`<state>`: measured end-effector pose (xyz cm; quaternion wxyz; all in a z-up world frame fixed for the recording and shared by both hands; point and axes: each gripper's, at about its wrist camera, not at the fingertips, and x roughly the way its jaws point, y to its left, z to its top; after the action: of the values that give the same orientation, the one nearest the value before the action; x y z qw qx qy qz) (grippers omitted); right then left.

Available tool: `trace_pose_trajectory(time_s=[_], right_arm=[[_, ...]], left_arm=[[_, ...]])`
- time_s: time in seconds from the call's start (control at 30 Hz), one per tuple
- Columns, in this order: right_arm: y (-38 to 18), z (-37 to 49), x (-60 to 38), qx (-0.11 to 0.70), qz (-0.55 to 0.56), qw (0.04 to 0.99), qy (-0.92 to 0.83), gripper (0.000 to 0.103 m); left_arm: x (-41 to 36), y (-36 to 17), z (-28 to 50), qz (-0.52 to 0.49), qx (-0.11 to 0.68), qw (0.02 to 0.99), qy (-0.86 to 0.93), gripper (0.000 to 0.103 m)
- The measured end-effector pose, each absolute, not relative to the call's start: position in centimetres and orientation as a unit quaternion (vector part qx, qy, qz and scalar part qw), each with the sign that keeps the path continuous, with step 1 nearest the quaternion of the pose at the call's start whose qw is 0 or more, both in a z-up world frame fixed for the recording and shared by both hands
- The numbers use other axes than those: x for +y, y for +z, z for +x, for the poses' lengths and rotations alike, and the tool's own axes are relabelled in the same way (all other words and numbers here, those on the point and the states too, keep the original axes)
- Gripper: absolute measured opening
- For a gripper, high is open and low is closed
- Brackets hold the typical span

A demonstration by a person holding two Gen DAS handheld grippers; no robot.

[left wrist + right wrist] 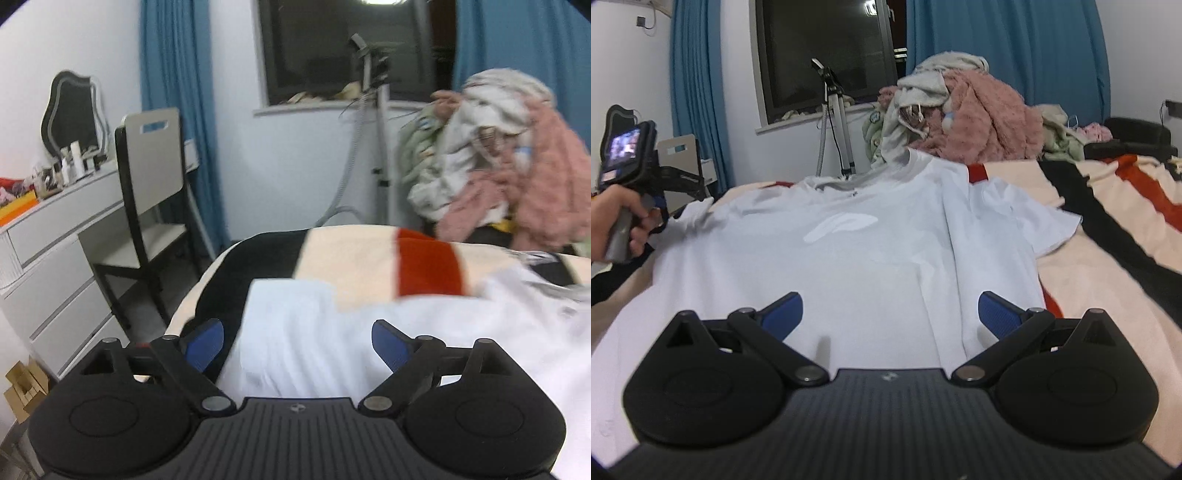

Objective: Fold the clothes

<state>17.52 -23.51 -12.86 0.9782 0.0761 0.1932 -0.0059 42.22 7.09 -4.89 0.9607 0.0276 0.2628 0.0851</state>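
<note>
While the white T-shirt [871, 251] lay spread flat, chest up, across the striped blanket [1108, 236] on the bed, both grippers stood spread and empty: right gripper [890, 314] over the hem, left gripper [297, 343] by the shirt's left side. Judging by that, a side fold would need a pinch on an edge. Only the right view showed the whole shirt and the left hand [624, 225]; only the left showed the dresser [55, 236].

No readable words or numbers anywhere, pale swoosh-shaped logo without letters on the chest of the white T-shirt [849, 251]
</note>
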Motion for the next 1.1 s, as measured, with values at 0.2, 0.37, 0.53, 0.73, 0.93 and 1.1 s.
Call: trace_pose_trajectory(time_s=[0.2,0.37,0.53,0.73,0.93,1.1], right_arm=[[-10.5,15.4,-23.8,0.157,0.071,0.985,-0.008,0.103],[-8.3,12.6,-24.2,0.130,0.068,0.989,-0.012,0.103],[-6.2,9.2,-24.3,0.112,0.066,0.991,-0.022,0.103],[-4.3,5.8,-24.2,0.108,0.061,0.992,-0.028,0.041],[-4.3,5.0,-24.2,0.105,0.067,0.992,-0.016,0.103],[-4.9,5.4,-24.1,0.118,0.074,0.990,-0.018,0.103]], left_arm=[[3.9,-3.9,25.1,0.008,0.241,0.970,0.021,0.097],[2.7,-4.4,12.5,-0.012,0.244,0.970,-0.013,0.098],[3.4,-4.7,4.4,-0.032,0.241,0.969,-0.033,0.098],[5.5,-3.3,1.5,-0.062,0.228,0.971,-0.032,0.098],[6.2,-2.4,1.9,-0.074,0.223,0.971,-0.034,0.098],[6.6,-2.9,3.0,-0.089,0.233,0.968,-0.032,0.098]])
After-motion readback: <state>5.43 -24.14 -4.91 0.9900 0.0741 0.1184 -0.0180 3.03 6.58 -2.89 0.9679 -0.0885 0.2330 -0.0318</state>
